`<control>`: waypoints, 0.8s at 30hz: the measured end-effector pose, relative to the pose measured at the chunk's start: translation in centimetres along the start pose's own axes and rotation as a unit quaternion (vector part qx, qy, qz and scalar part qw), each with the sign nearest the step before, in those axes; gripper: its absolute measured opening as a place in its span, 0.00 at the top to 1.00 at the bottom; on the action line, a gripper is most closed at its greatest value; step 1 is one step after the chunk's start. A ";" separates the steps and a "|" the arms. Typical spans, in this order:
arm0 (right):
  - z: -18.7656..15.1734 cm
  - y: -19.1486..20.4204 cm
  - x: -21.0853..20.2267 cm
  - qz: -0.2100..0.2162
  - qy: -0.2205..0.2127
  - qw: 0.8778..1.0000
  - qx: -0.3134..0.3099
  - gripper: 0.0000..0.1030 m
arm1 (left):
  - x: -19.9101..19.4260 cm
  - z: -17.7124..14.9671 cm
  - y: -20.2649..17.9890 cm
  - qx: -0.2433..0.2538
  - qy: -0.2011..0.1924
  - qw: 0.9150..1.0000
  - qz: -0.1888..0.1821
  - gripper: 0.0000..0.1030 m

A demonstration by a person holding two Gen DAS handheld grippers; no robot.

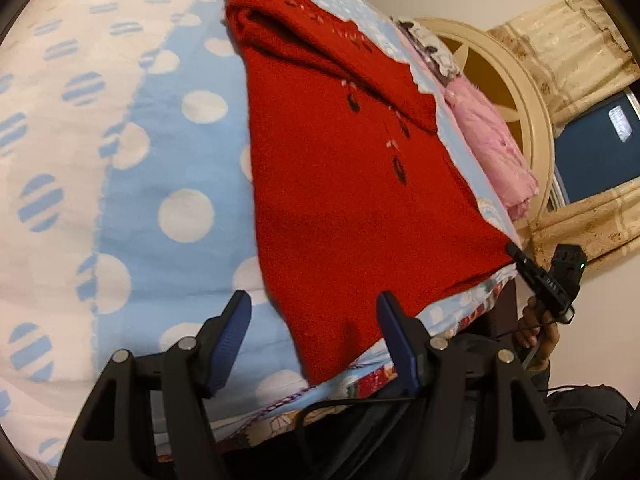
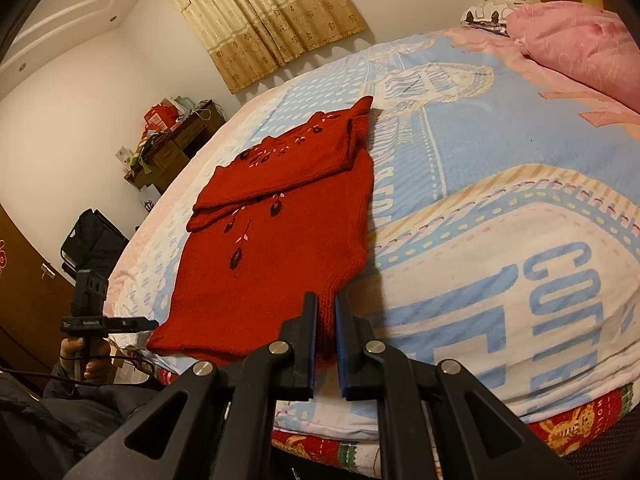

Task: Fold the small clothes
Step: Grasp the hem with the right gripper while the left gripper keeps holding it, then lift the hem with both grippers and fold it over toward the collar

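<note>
A small red knitted sweater (image 1: 352,184) with dark embroidered flowers lies flat on the blue and white bed cover (image 1: 132,184), its sleeves folded across the chest. My left gripper (image 1: 314,300) is open, its jaws standing on either side of the sweater's near hem corner. My right gripper (image 2: 326,300) is shut on the sweater's (image 2: 276,240) other hem corner. The right gripper also shows in the left wrist view (image 1: 520,258) at the hem's far corner. The left gripper shows in the right wrist view (image 2: 154,323) at the left hem corner.
A pink pillow (image 2: 580,44) lies at the head of the bed by a cream round headboard (image 1: 516,92). Beige curtains (image 2: 264,16) hang on the wall. A cluttered dark wooden dresser (image 2: 176,140) and a black bag (image 2: 96,240) stand beyond the bed's far side.
</note>
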State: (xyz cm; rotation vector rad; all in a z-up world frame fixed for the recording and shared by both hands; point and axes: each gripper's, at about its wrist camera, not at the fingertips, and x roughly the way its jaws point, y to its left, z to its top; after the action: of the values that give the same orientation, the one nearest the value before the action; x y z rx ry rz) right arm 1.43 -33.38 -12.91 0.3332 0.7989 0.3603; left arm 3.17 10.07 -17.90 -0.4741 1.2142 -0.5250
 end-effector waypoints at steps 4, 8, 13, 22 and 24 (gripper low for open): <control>0.0 0.0 -0.1 -0.001 0.000 1.000 0.001 0.92 | 1.1 0.0 -1.0 0.029 0.001 0.999 0.037 0.56; 0.0 -0.1 -0.3 0.001 -0.002 1.000 0.002 0.92 | 1.3 -0.6 -2.8 0.090 0.001 0.994 0.062 0.93; 0.3 -0.1 -0.7 0.013 -0.010 1.000 0.006 0.93 | -1.1 -0.2 -3.4 0.116 -0.021 0.989 0.088 0.93; 1.6 0.1 -1.3 0.052 -0.019 0.998 0.019 0.93 | -5.4 1.7 -4.8 0.165 -0.083 0.978 0.092 0.93; 2.3 0.0 -1.8 0.063 -0.028 0.997 0.025 0.93 | -5.5 2.0 -5.6 0.191 -0.088 0.972 0.107 0.93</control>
State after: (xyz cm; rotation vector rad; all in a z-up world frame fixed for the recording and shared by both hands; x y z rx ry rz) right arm 1.98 -34.46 -10.28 0.4397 0.7340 0.4486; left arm 2.92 9.15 -9.85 -0.0577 0.9501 -0.5040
